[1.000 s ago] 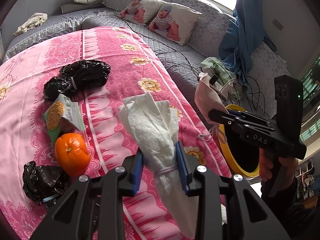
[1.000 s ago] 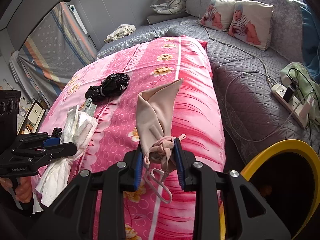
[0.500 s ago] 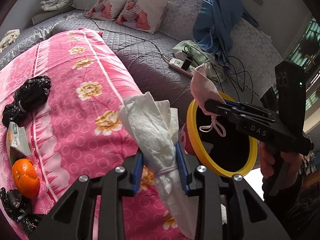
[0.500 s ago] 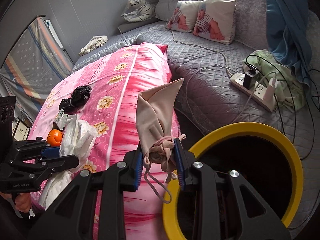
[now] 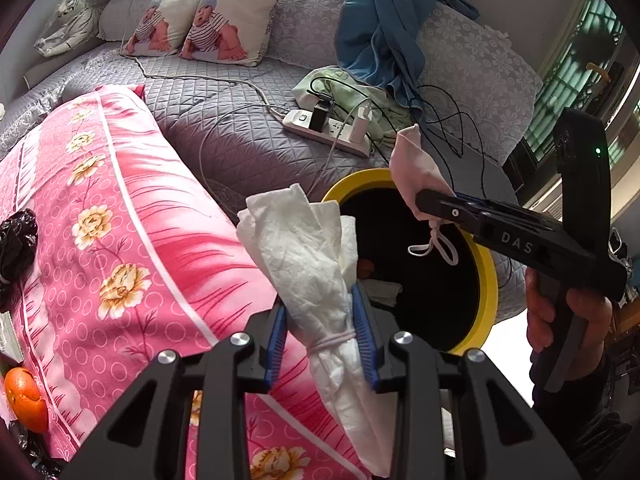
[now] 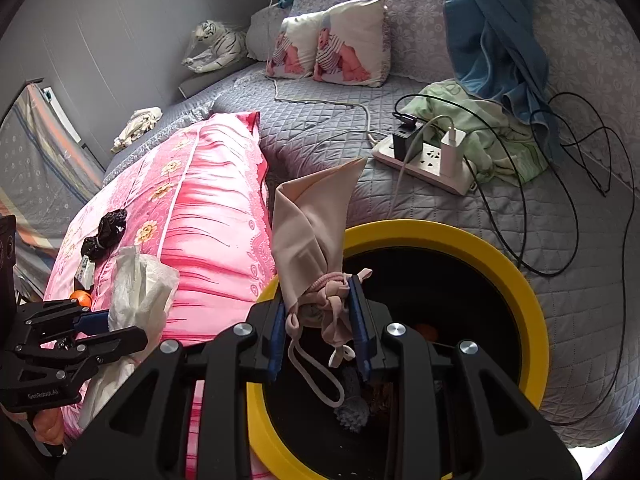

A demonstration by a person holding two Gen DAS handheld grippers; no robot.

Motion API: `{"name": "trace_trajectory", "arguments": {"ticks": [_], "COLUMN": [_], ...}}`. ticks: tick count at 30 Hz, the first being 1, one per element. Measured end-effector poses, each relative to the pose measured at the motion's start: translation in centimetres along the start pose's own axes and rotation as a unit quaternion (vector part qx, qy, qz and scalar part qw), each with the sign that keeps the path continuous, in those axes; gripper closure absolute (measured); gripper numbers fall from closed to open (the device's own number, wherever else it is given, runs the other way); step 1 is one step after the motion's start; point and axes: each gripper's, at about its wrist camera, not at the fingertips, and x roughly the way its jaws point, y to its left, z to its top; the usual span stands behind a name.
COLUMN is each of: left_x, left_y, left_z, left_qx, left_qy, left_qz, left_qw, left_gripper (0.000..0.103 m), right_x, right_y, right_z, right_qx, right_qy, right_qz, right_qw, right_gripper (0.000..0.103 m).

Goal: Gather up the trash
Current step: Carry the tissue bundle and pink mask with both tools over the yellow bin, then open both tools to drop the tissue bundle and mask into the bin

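My left gripper [image 5: 320, 336] is shut on a crumpled white tissue [image 5: 308, 252] and holds it at the near-left rim of the yellow-rimmed black trash bin [image 5: 490, 292]. My right gripper [image 6: 318, 320] is shut on a pink face mask [image 6: 310, 220] with loose ear loops, above the bin's opening [image 6: 520, 280]. The mask also shows in the left wrist view [image 5: 416, 172], and the tissue in the right wrist view [image 6: 138, 288]. Some trash lies inside the bin.
On the pink floral blanket [image 5: 120, 216] lie an orange [image 5: 26, 400], black plastic bags [image 5: 16, 240] and a snack packet [image 6: 85, 270]. A power strip [image 6: 424, 160] with cables, green cloth and pillows sit on the grey quilt [image 5: 224, 128].
Both grippers moved right, from over the pink blanket to the yellow bin, each still holding its item. The mask now hangs over the bin's opening.
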Motion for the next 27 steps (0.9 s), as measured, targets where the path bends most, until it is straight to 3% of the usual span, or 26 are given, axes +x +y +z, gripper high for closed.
{"name": "trace_trajectory", "arguments": {"ticks": [10,21,22,24,26,27], "left_x": [3.3,7.3,7.4,7.5,7.3,7.3], "left_y": [-3.0,-3.8,-3.6,-3.0,-2.3,-2.1], "left_z": [1.8,2.4,2.4,2.3,2.2,2.2], "left_qx": [0.019,0.007,0.004,-0.005,-0.016,-0.021], "left_qy": [0.008,0.046,0.047,0.047,0.04,0.037], "left_qz": [-0.027,-0.028,-0.026,-0.027,-0.02,-0.02], "left_qw": [0.9994,0.9985,0.9986,0.9985,0.9989,0.9989], "left_gripper": [0.074,0.073,0.07,0.055,0.032,0.03], "right_x": [-0.7,0.4,0.5,0.5,0.4,0.4], "right_y": [-4.3,-6.2,-6.3,-6.6,-7.0,-7.3], "right_z": [-0.9,-1.5,-1.5,-1.6,-1.6,-1.6], "right_qx": [0.048,0.071,0.073,0.08,0.088,0.093], "right_qy": [-0.002,0.014,0.014,0.012,0.009,0.009], "right_qz": [-0.061,-0.075,-0.078,-0.083,-0.088,-0.09], "right_qw": [0.997,0.995,0.994,0.993,0.992,0.992], "right_gripper": [0.076,0.074,0.074,0.065,0.061,0.061]}}
